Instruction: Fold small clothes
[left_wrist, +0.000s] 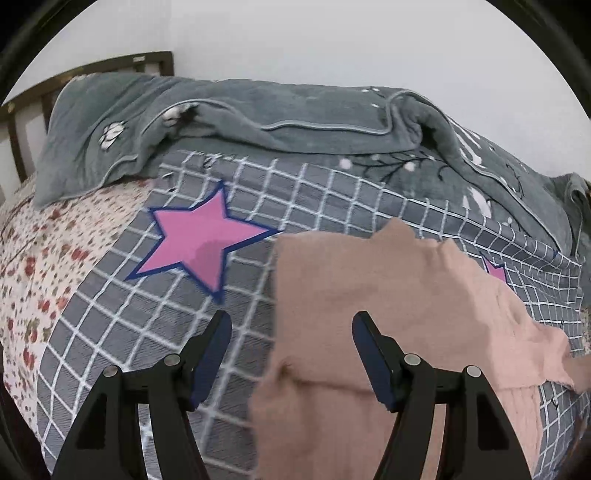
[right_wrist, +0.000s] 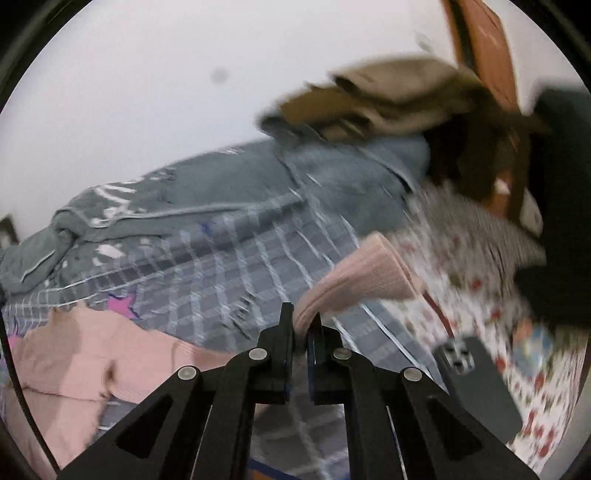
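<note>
Pink ribbed knit is pinched between the fingers of the right gripper (right_wrist: 301, 325): they are closed on one end of the sleeve (right_wrist: 354, 275), a narrow strip of the pink garment (right_wrist: 85, 354), and its cuffed end hangs clear of the bed beyond the tips. I judge the hold is on the sleeve's end so that it can be carried across and laid over the body of the garment, which is the fold in hand. The right wrist view is smeared, so how much cloth is caught cannot be told.

The left gripper (left_wrist: 291, 325) hangs above the garment with its fingers spread apart and nothing between them; one finger (left_wrist: 364, 332) is over the pink cloth, the other over the checked blanket (left_wrist: 110, 332) beside it. It seems placed to pin or take the near edge while the sleeve is brought over.

The garment lies mostly flat on the grey checked blanket, close to a pink star (left_wrist: 199, 247) printed on it. Farther out are a floral sheet (left_wrist: 33, 280), a rumpled grey-green quilt (left_wrist: 258, 118) against the wall, a dark phone (right_wrist: 476, 384) lying on the sheet, and a heap of brownish clothes (right_wrist: 388, 96).
</note>
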